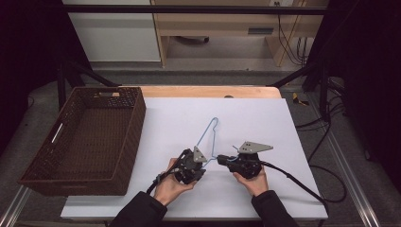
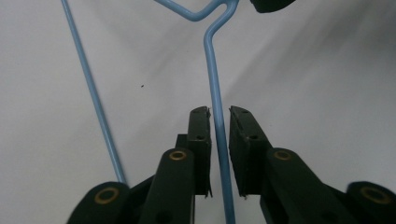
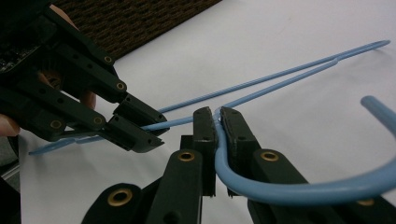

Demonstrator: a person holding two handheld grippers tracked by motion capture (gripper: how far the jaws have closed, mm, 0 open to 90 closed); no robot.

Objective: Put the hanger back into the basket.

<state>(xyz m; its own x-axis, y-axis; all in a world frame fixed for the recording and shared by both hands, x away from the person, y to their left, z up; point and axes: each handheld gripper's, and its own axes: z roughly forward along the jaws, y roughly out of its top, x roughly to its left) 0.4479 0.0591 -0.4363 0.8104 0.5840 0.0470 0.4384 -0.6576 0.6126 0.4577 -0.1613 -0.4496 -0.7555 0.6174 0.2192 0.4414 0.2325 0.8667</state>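
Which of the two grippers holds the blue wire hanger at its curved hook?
The right gripper: its jaws pinch the thin blue wire hanger where the hook bends. The left gripper stands around a straight bar instead.

Hanger (image 2: 215, 93) wire runs off top and bottom edges in left claw view. Its hook (image 3: 327, 186) blurs, cut at 3 o'clock, right claw view. Basket (image 3: 135, 18) cropped at 12 o'clock.

A white sheet (image 1: 265, 123) is covering a wooden table (image 1: 208, 91) sitting on a grey floor (image 1: 222, 75). Beyond it, pale wooden furniture (image 1: 222, 26) is standing beside a white panel (image 1: 113, 38), with black cables (image 1: 288, 42) hanging at its right. Dark curtains (image 1: 28, 52) are flanking the scene on both sides.
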